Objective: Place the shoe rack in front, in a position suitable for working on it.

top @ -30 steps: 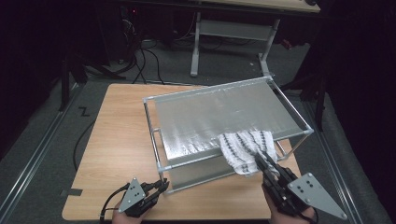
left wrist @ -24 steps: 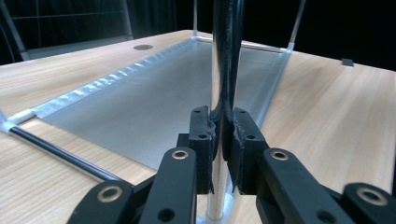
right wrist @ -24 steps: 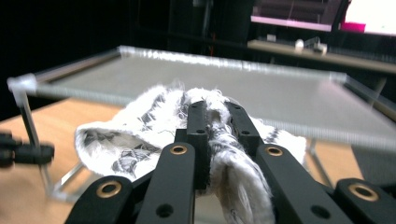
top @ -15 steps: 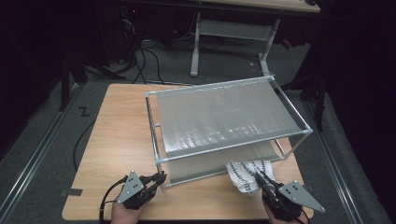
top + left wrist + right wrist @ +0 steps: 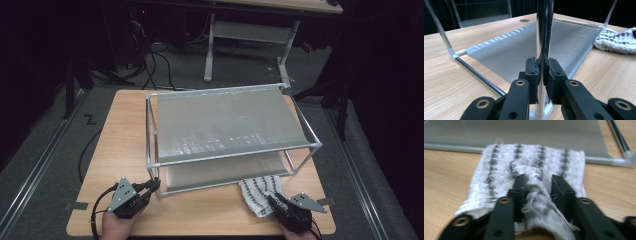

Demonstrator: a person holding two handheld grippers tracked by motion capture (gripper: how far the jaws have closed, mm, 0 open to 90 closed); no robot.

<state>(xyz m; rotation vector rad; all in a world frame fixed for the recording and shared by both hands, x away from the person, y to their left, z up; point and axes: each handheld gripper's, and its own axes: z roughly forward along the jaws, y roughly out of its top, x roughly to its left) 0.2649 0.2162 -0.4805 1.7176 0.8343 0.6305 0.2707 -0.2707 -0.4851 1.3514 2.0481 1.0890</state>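
I can't read any writing anywhere from here. The room is dark: grey floor, cables trailing behind, a white-legged desk (image 5: 250, 30) at the back. Up front is the wooden tabletop (image 5: 125, 125), and on it stands the metal-framed rack (image 5: 230, 125) with two silvery sheet shelves.

My left tongs (image 5: 150, 187) are clenched on the rack's near-left upright post (image 5: 544, 30), low down by the corner joint; in the left gripper view the pads squeeze the chrome tube from both sides.

The black-and-white striped cloth (image 5: 261, 192) lies on the tabletop, against the rack's lower front edge at its near-right corner. My right tongs (image 5: 272, 202) sit at its near edge; the jaws have just been opening, with a bunched ridge of cloth between them, pads now loose on either side.
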